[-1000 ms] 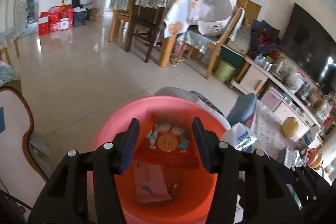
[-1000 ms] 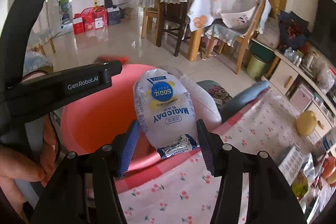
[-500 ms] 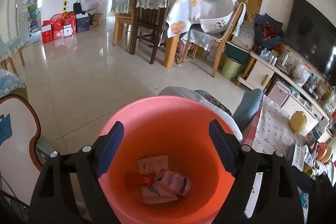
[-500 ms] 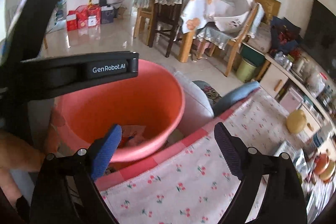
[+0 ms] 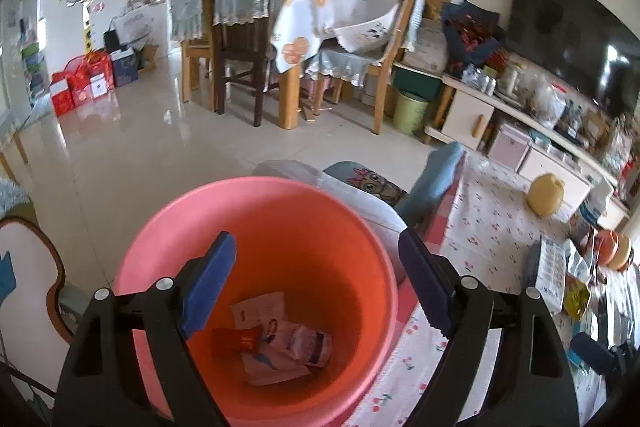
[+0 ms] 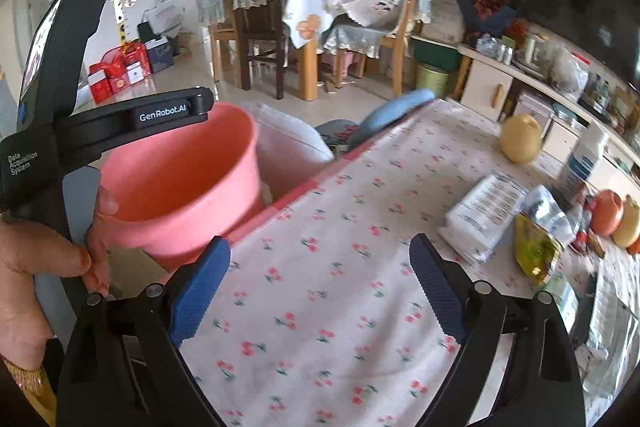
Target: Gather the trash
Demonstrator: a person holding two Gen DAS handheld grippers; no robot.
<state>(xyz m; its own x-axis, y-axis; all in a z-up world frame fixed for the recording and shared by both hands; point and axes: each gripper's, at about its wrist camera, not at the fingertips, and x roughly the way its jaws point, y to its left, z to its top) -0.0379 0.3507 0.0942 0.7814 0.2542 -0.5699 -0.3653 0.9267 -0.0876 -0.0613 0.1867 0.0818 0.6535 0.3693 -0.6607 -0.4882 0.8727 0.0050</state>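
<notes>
A pink bucket (image 5: 256, 203) stands beside the table's left edge, with several snack wrappers (image 5: 280, 339) lying at its bottom. My left gripper (image 5: 316, 279) is open and empty, held over the bucket's mouth. My right gripper (image 6: 320, 279) is open and empty above the cherry-print tablecloth (image 6: 320, 307), with the bucket (image 6: 180, 187) to its left. A white packet (image 6: 484, 211), a clear wrapper (image 6: 548, 211) and a yellow-green wrapper (image 6: 536, 251) lie on the table to the right.
A yellow pear (image 6: 520, 139), other fruit (image 6: 608, 211) and a white carton (image 6: 584, 159) sit on the far right of the table. A cushioned seat (image 5: 360, 187) is behind the bucket. A dining table with chairs (image 5: 256, 39) stands across the tiled floor.
Both grippers opened: the left dropped a red wrapper and the right a white snack bag into the bucket. The right gripper then swung right, over the tablecloth.
</notes>
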